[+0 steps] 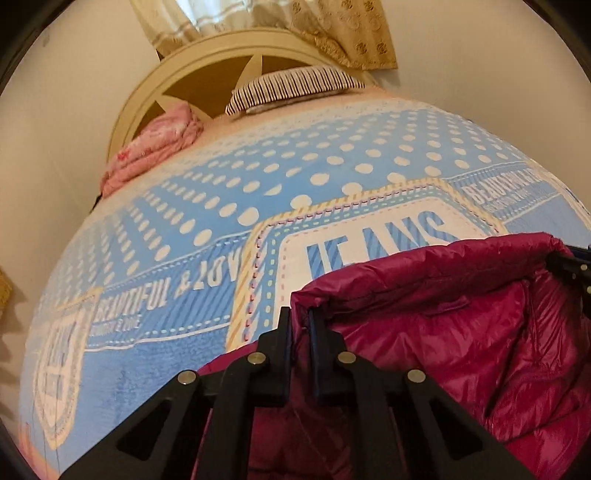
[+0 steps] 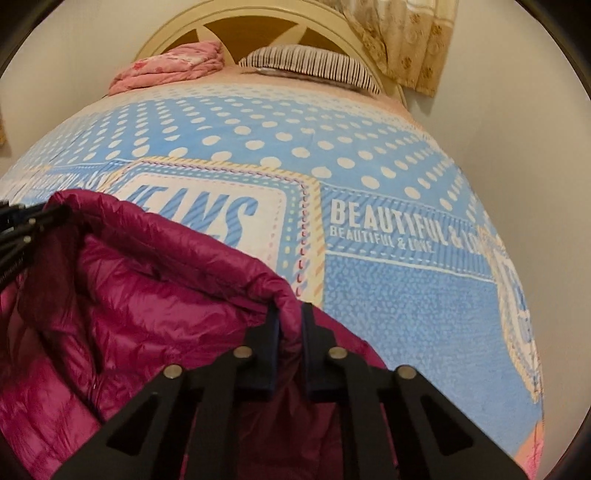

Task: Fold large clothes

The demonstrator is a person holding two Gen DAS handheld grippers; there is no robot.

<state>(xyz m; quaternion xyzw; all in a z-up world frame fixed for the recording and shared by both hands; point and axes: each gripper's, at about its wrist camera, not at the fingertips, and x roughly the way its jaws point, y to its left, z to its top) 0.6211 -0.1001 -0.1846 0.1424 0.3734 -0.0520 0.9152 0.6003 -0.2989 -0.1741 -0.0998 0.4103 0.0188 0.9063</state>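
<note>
A magenta quilted puffer jacket (image 1: 443, 314) lies on the bed, its far edge lifted into a ridge. In the left wrist view, my left gripper (image 1: 299, 314) is shut on the left end of that edge, with fabric pinched between the black fingers. My right gripper (image 2: 289, 308) is shut on the right end of the same jacket (image 2: 129, 295) edge. Each view catches the other gripper at its border: the right one (image 1: 569, 269) and the left one (image 2: 22, 225). The jacket's lower part is hidden behind the gripper frames.
The bed is covered by a blue blanket (image 1: 184, 258) with white dots and lettering. At the head lie a striped pillow (image 1: 295, 86) and a folded pink blanket (image 1: 155, 147), before a cream headboard (image 1: 207, 66). A curtain (image 1: 332, 29) hangs behind.
</note>
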